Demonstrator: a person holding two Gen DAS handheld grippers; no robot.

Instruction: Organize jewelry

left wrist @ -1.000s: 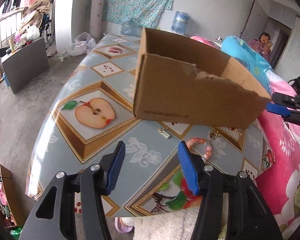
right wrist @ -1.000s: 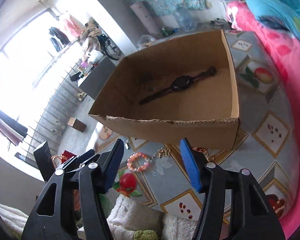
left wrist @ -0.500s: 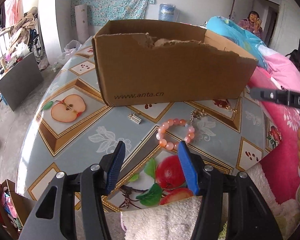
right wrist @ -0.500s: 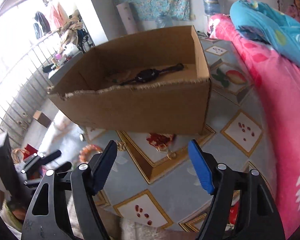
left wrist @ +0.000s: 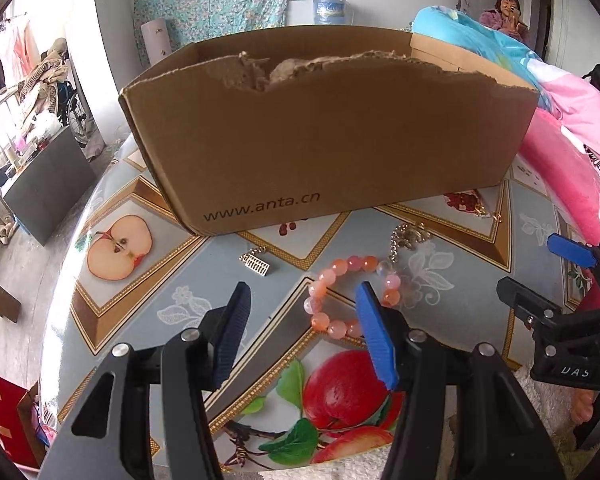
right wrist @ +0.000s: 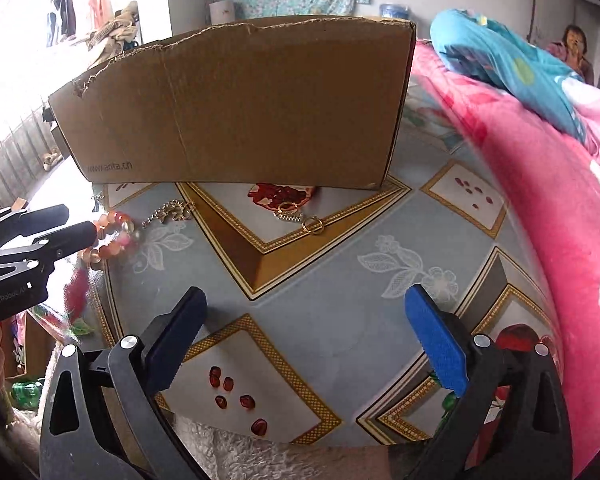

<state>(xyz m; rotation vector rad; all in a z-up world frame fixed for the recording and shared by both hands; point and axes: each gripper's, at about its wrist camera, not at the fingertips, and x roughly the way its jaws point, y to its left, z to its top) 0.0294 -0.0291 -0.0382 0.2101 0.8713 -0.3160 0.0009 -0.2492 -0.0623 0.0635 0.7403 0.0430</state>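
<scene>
Corrugated cardboard box (left wrist: 332,128) with a torn rim stands on the glossy fruit-patterned counter (right wrist: 332,280), round pink bead bracelet (left wrist: 350,296) lying before it by the half-spread, empty left gripper (left wrist: 300,332), while the right gripper (right wrist: 312,336) fingers (right wrist: 436,340) have just been opening wide, empty.

The cardboard box (left wrist: 332,128) presents only its outer wall in both views; its interior and contents are hidden. The pink bead bracelet (left wrist: 350,296) is partly covered by a finger (left wrist: 376,340) of the left gripper (left wrist: 300,336). Small gold pieces (right wrist: 296,212) before the box are too small to identify. In the left wrist view the right gripper (left wrist: 540,276) is cut off by the frame edge.
</scene>
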